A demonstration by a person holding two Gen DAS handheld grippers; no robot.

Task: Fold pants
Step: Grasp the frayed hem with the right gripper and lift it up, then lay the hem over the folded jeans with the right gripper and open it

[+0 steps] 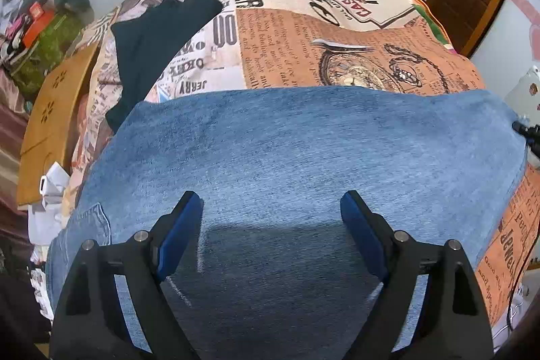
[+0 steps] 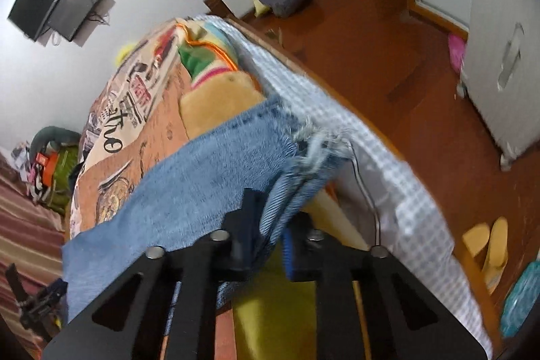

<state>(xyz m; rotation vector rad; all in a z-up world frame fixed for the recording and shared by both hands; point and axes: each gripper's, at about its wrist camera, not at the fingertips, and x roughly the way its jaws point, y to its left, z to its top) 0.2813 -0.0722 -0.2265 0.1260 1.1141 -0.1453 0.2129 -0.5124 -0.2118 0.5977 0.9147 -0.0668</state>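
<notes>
In the left wrist view, the left gripper [image 1: 271, 208] hangs with jaws wide apart over the blue denim pants [image 1: 287, 157], which lie flat on the newspaper-print bedspread [image 1: 303, 39]. In the right wrist view, the right gripper [image 2: 270, 225] is clamped on what looks, through blur, like the pants' frayed hem [image 2: 314, 150] at the bed edge, above the wooden floor [image 2: 388, 39].

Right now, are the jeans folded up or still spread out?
Mostly spread out. The jeans lie flat on the bed; only the frayed hem is lifted, pinched in the right gripper. The left gripper hangs open above.
</notes>
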